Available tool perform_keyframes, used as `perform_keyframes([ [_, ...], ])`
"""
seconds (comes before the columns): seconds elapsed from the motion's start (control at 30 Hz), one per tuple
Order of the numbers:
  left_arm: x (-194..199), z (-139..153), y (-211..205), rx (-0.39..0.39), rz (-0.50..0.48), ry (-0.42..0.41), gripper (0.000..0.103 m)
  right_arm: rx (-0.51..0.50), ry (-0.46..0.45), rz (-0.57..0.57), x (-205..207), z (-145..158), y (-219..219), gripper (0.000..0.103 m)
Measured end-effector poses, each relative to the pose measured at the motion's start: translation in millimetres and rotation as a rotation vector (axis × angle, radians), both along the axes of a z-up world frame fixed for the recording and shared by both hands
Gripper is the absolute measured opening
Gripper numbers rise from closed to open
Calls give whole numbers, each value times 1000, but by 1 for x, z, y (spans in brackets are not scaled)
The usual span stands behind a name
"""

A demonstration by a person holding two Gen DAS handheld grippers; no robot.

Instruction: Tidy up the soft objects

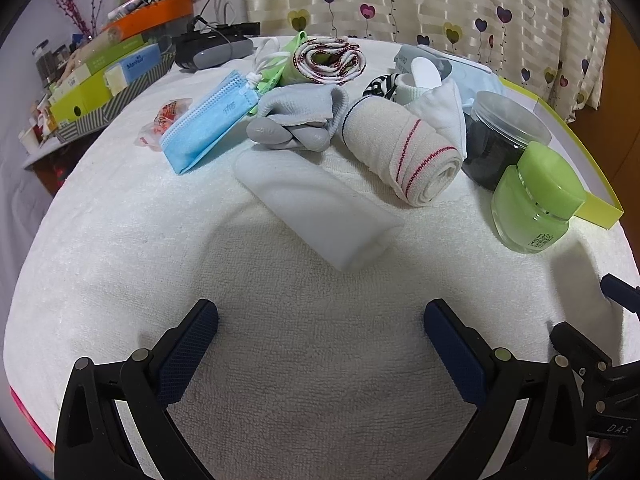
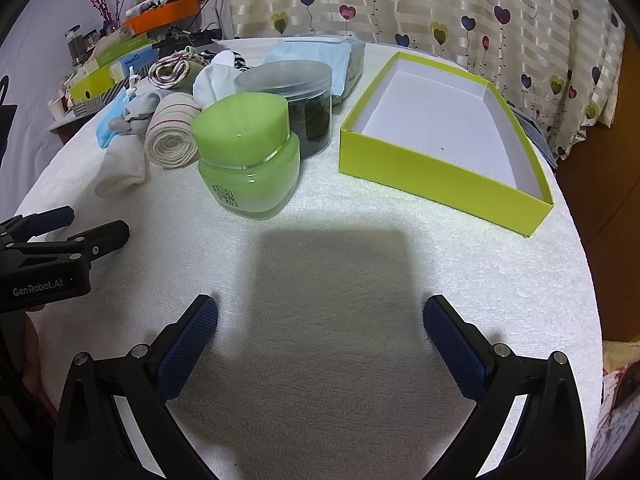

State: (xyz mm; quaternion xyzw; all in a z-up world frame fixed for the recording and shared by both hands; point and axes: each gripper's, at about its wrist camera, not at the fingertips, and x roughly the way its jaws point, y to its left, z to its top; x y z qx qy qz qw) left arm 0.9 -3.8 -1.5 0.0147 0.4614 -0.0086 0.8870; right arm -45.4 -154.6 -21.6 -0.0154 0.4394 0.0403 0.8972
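Fluffy white towel under rolled ribbed bandage, glossy green jar; both claws agape, empty.

Both views are evenly and brightly lit from overhead, sharp at centre. Strong fisheye curvature and dark vignetting mark the corners. A broad soft-edged shadow falls across the white towel; a small glare spot sits on the green jar.

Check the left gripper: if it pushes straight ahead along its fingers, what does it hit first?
Probably the white foam block, lying diagonally on the towel dead ahead of the open left gripper. Only bare towel lies between. Behind it sit the grey gloves and rolled bandage. Depth is fisheye-distorted, so treat this as approximate.
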Motion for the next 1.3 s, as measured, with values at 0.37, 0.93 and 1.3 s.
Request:
perform_keyframes([
  [0.37,-5,12,0,-29,-15,-34,98,24,-2,20,-2,4,-1,103],
  [0.93,-13,33,0,-44,-36,-88,98,35,-66,85,-11,22,12,103],
  [1.3,-14,49,12,-50,-38,-125,97,36,-133,136,-17,42,25,103],
])
